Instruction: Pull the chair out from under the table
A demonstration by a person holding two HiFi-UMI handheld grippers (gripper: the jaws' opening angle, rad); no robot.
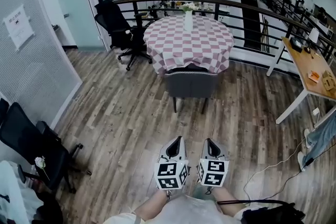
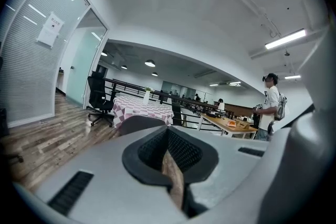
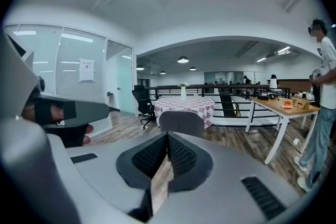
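At frame centre I see a grey chair (image 1: 190, 84) against a pink-and-white checked tablecloth (image 1: 189, 42). The floor (image 1: 121, 113) is grey-brown wood grain. Upper left, the office chair (image 1: 118, 23) is black. Far right, the desk (image 1: 307, 65) is orange-tan.

In the head view the table (image 1: 189, 34) has a cloth (image 1: 173, 57) that hangs over its legs and over the seat of the chair (image 1: 190, 83), so only the chair's back and two legs show. The desk (image 1: 307, 68) runs off the right edge and the things on it are too small to tell, while a black office chair (image 1: 23, 139) at lower left is cut by the left edge. In the right gripper view a standing person (image 3: 321, 113) is cut by the right edge.
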